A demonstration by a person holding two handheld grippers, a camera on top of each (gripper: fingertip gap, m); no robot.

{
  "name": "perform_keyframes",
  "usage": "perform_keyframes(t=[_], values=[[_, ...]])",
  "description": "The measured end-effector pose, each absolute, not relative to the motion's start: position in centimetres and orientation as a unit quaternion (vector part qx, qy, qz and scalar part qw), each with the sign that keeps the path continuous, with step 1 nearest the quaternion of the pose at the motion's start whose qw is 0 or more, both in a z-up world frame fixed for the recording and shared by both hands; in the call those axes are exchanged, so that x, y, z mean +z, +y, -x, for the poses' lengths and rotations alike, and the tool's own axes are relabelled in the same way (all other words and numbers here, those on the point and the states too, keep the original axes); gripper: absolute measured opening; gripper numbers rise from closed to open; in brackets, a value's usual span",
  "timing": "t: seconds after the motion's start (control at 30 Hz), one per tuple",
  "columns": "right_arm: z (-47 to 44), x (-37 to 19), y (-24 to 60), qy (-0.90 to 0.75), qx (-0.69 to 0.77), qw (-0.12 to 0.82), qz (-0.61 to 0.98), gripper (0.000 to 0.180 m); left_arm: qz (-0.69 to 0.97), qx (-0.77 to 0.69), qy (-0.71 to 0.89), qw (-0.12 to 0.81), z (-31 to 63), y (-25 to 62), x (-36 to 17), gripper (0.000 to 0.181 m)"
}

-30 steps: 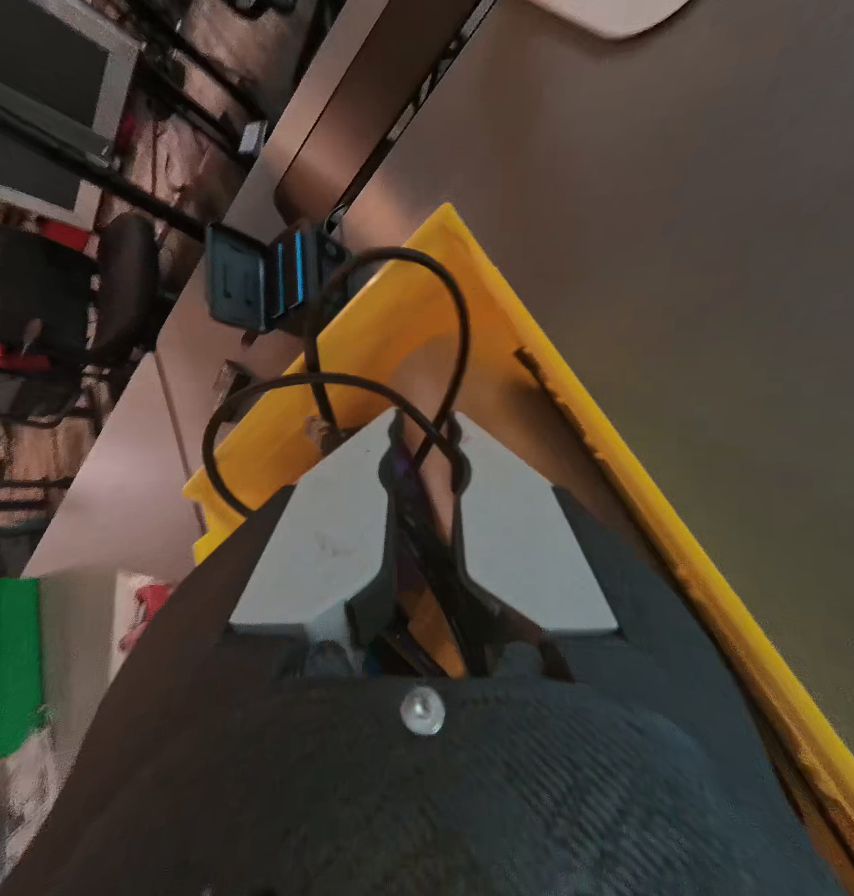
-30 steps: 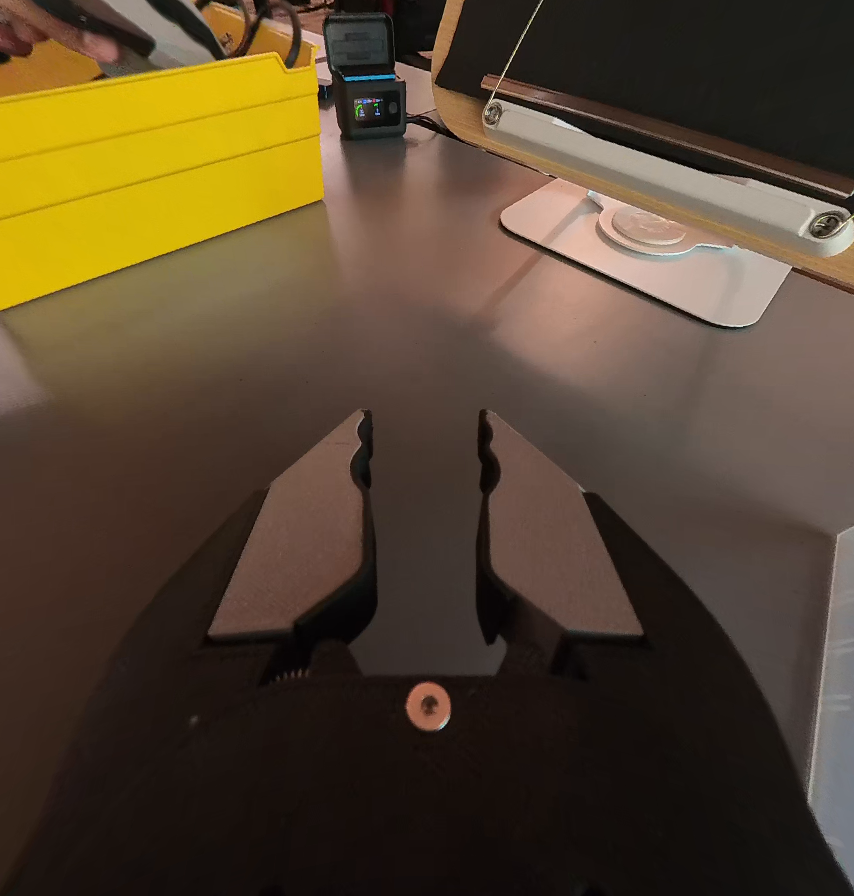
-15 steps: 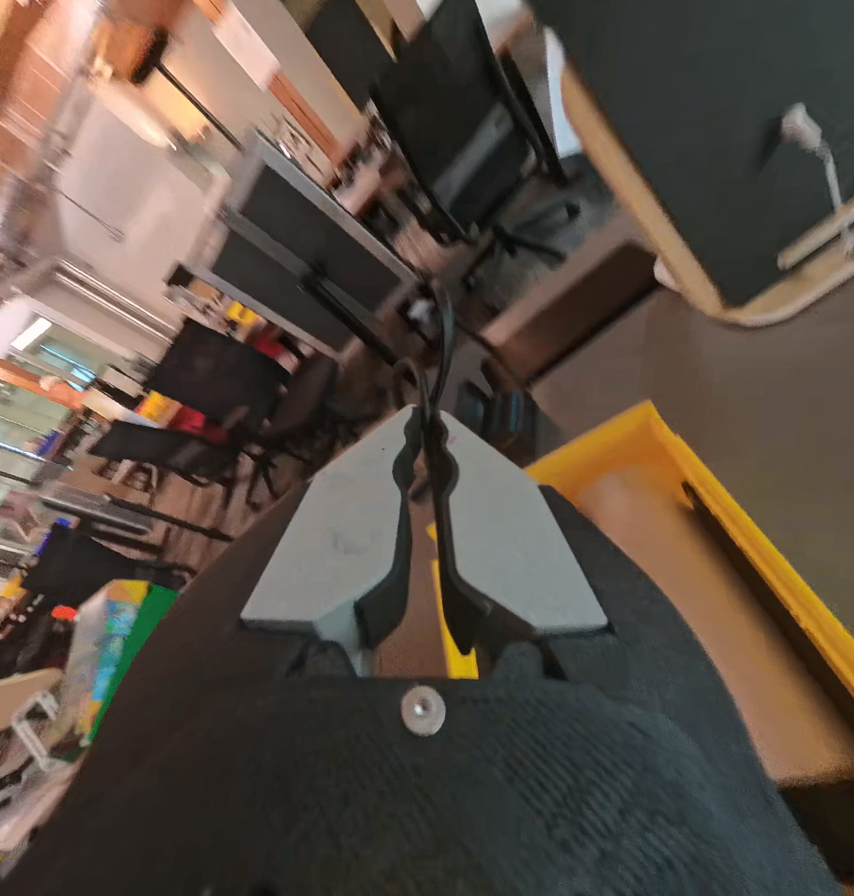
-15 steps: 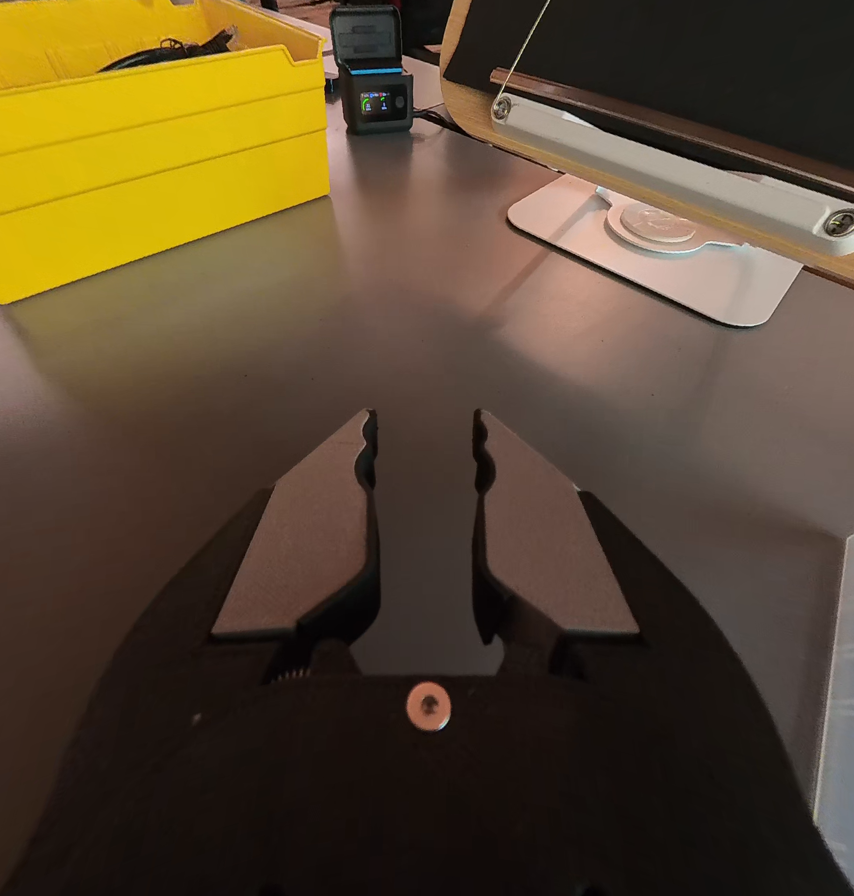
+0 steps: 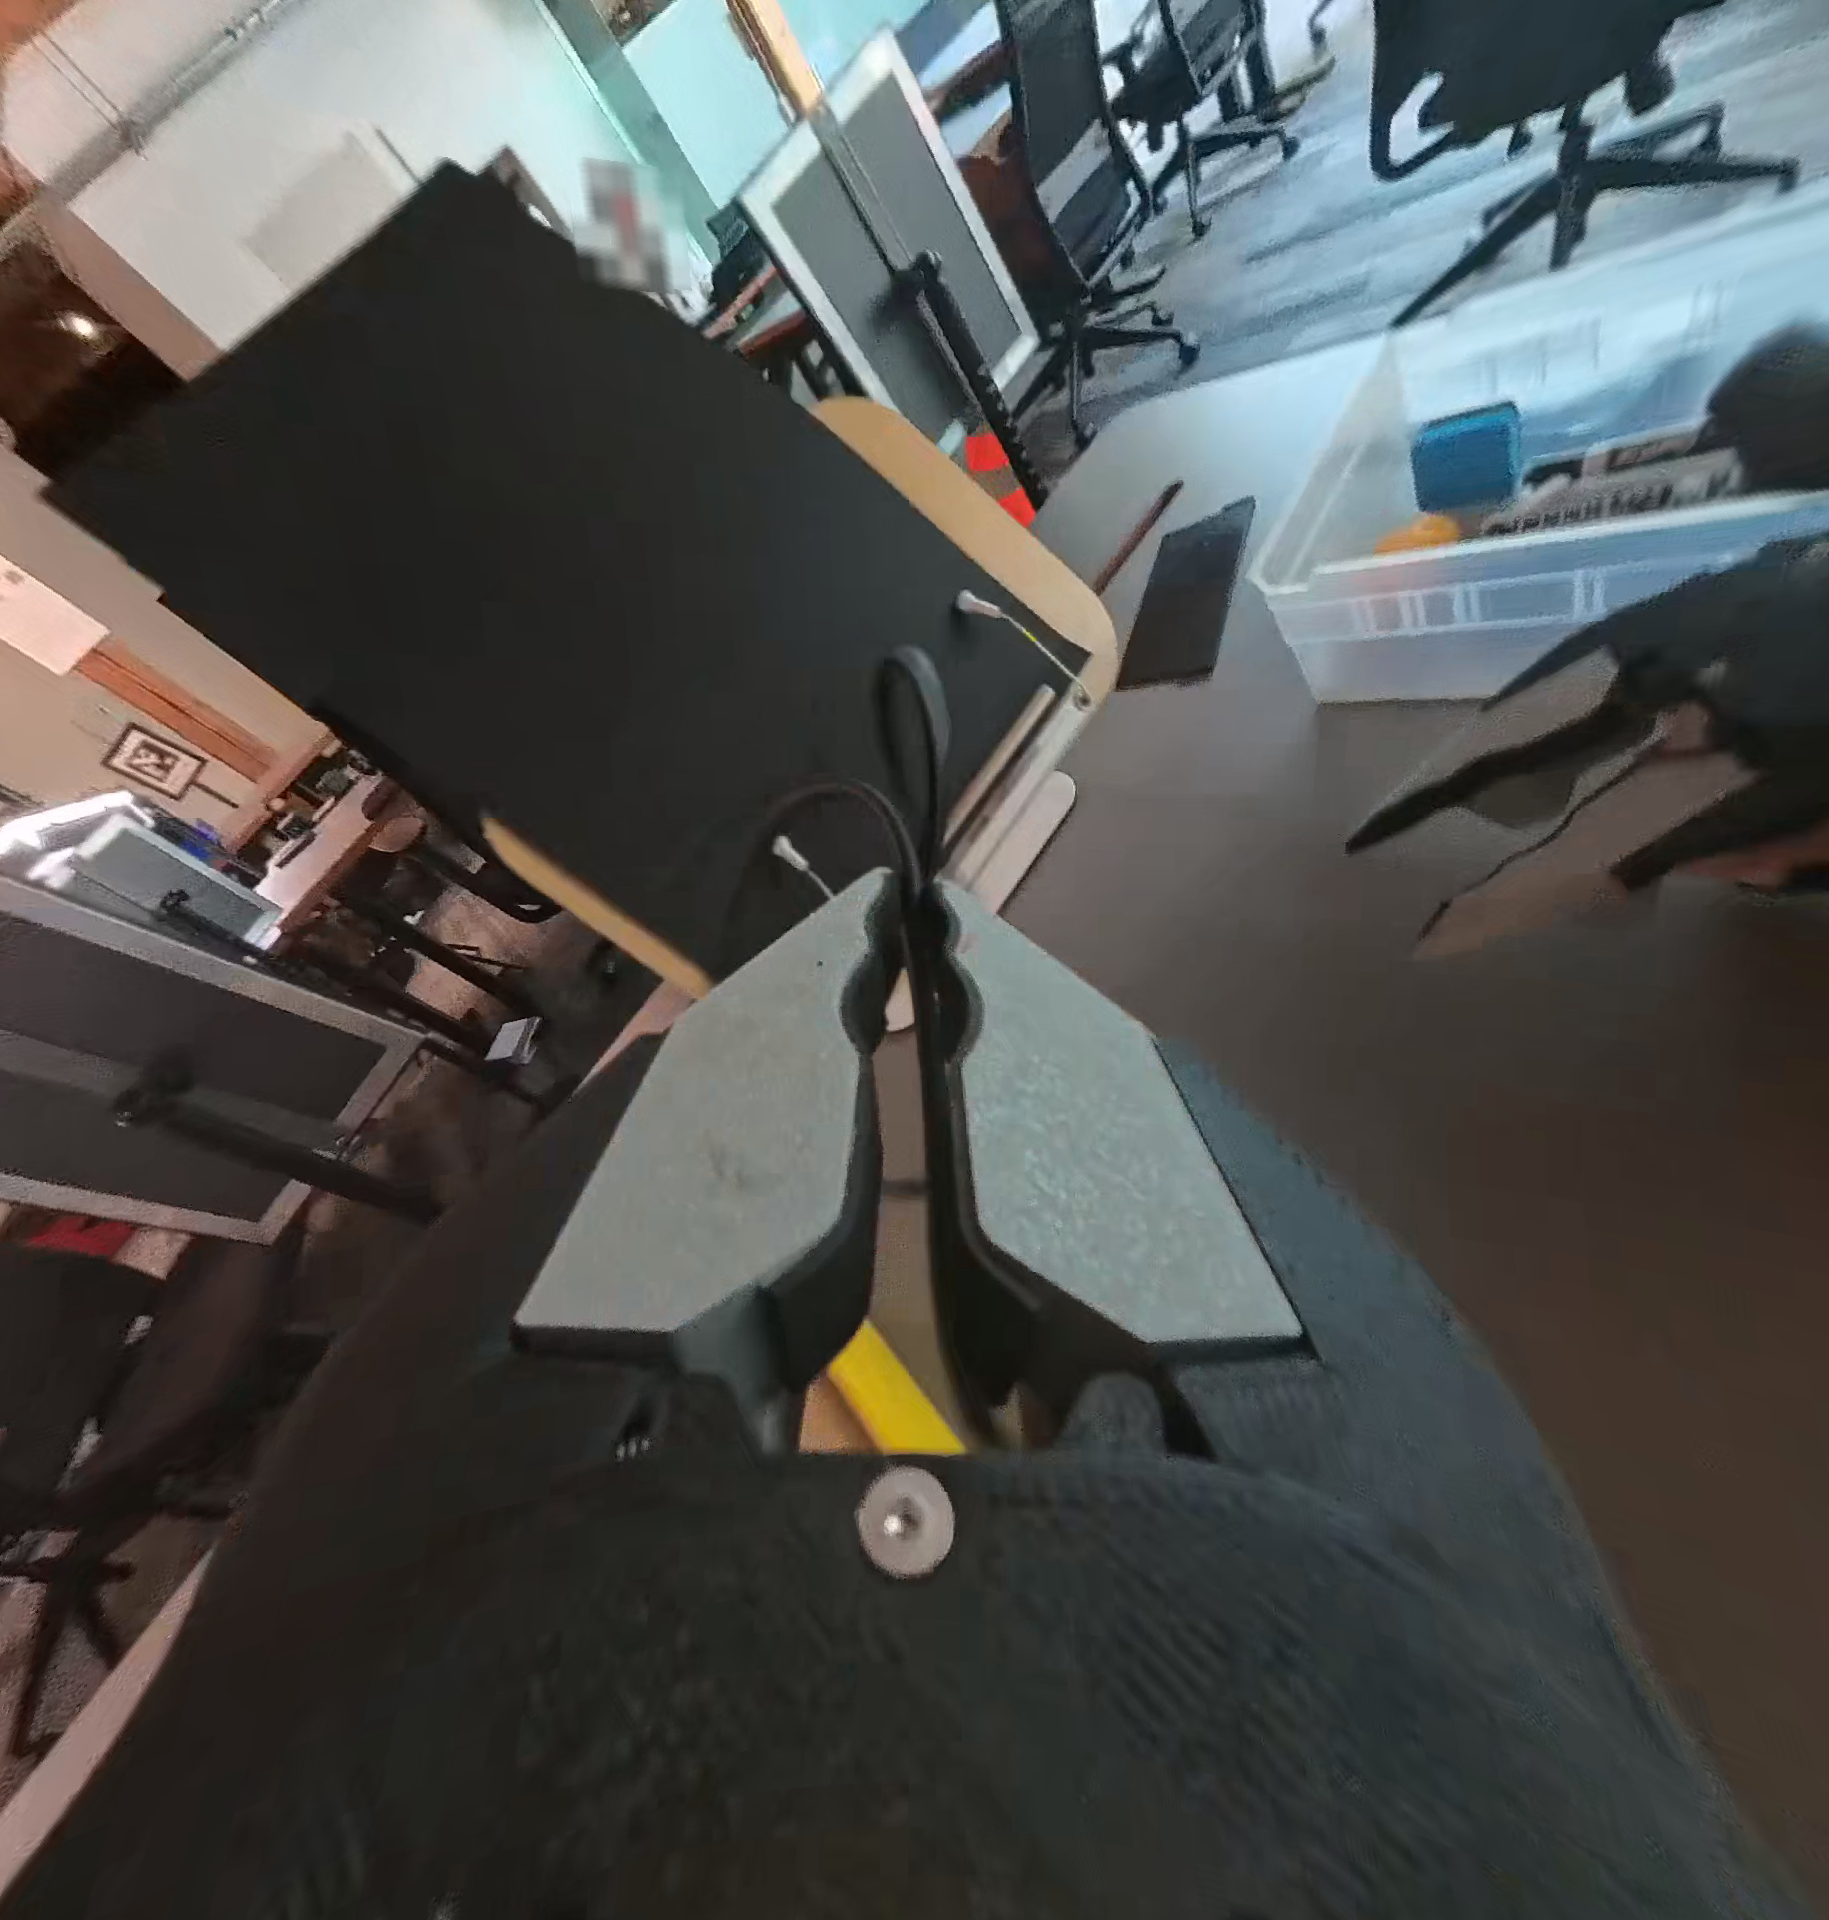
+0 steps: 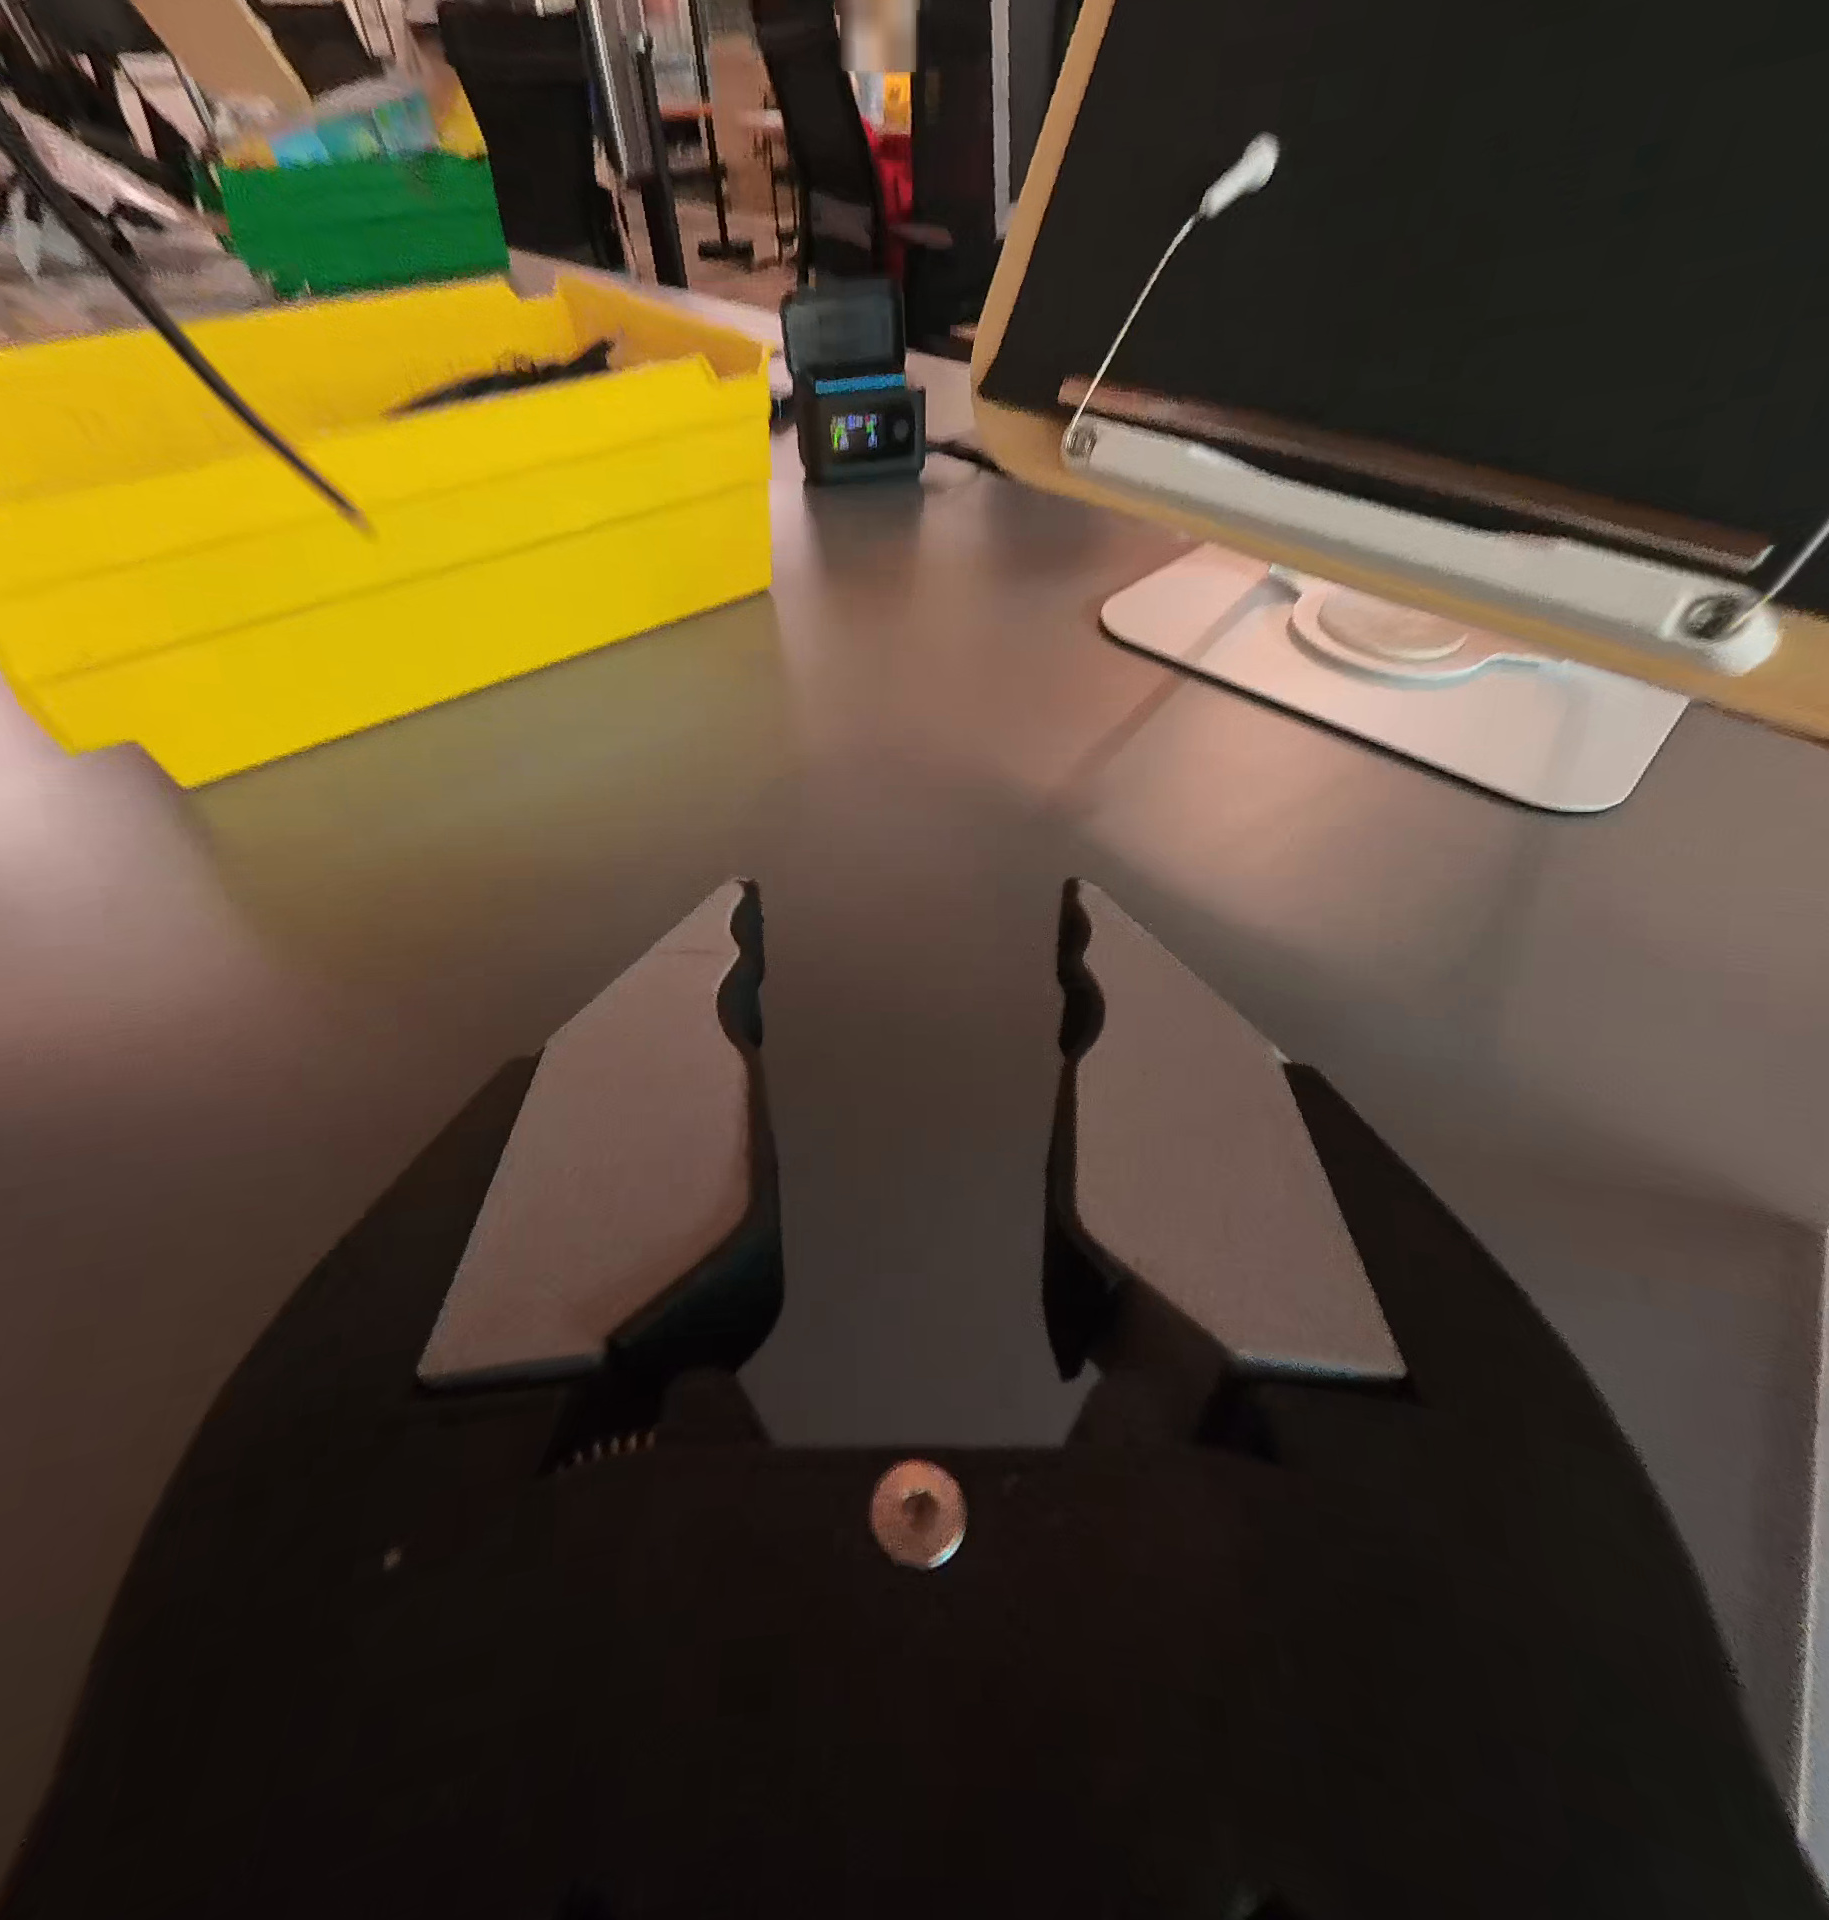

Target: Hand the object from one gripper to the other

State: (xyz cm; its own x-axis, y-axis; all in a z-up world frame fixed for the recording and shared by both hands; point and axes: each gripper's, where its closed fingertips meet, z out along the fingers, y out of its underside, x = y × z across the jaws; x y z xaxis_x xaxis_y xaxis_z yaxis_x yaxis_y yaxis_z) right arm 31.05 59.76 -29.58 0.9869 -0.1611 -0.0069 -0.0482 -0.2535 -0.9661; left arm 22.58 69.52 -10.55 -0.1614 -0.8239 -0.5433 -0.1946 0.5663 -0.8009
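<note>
My left gripper is shut on a thin black cable, whose loops stick out past the fingertips. It is held up in the air above the table. My right gripper is open and empty, low over the dark table. It also shows blurred at the right of the left wrist view, apart from the cable. In the right wrist view a black strand of the cable hangs at the upper left, over the yellow bin.
The yellow bin holds more black cables. A small black device with a lit screen stands behind it. A dark board on a white stand is at the right. A clear plastic box sits at the table's far side. Spacing between my two grippers at the tips: around 25 cm.
My left gripper has lifted the cable out of the yellow bin and swung it right towards the right gripper. My right gripper has opened a little wider and tilted up.
</note>
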Motion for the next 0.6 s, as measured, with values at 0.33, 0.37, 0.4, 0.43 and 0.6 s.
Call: perform_keyframes(t=[0.33,0.37,0.4,0.43,0.6], values=[[-32.0,-22.9,56.6,0.080,-0.091,0.734,0.668,0.076,0.375,-0.376,0.670,0.519,-27.5,63.8,-21.3,0.000],[-31.7,-22.3,56.3,0.075,-0.090,0.745,0.657,0.064,0.381,-0.381,0.671,0.510,-27.6,63.7,-22.2,0.000],[-31.3,-21.9,56.0,0.065,-0.088,0.753,0.649,0.054,0.384,-0.389,0.670,0.501,-27.6,63.6,-22.9,0.000],[-30.9,-21.7,56.0,0.055,-0.083,0.759,0.643,0.055,0.383,-0.402,0.672,0.490,-27.5,63.3,-23.5,0.000],[-29.4,-22.7,57.7,0.046,0.006,0.746,0.664,0.076,0.337,-0.481,0.675,0.447,-25.8,61.3,-24.0,0.000]])
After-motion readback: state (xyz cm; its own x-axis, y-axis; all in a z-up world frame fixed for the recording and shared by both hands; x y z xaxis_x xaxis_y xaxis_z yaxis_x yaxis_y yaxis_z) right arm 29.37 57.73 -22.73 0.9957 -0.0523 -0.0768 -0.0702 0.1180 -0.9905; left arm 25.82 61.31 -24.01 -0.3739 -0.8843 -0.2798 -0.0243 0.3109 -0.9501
